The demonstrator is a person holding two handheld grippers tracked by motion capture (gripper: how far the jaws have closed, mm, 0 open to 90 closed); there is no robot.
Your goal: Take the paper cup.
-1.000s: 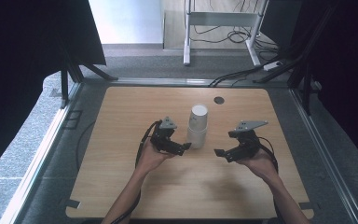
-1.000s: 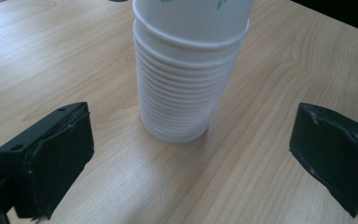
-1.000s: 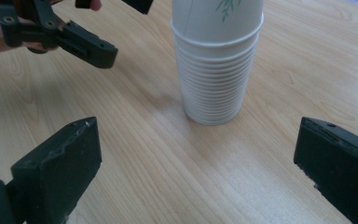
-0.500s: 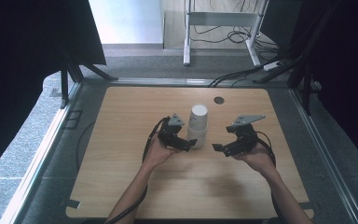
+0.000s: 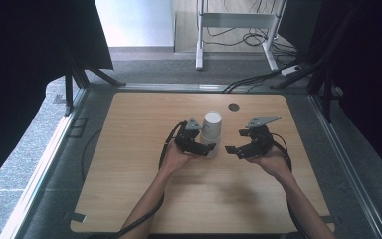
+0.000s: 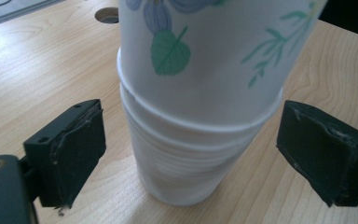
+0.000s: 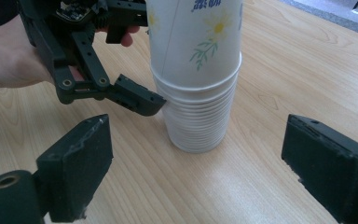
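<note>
A stack of white paper cups with flower prints stands on the wooden table near its middle. My left gripper is at the stack's left side and open. In the left gripper view its two black pads flank the lower cups with a gap on each side. My right gripper is open just right of the stack, with its jaws pointing at it. In the right gripper view the stack stands ahead between the wide-set pads, and the left gripper reaches in from the left.
A small round hole lies in the tabletop behind the stack. Cables trail from both grippers across the table. A grey floor and a white metal frame lie beyond the far edge. Dark curtains hang on both sides.
Both grippers have moved in towards the cup stack. The left one slid forward and right until its jaws flank the lower cups. The right one drew closer from the right.
</note>
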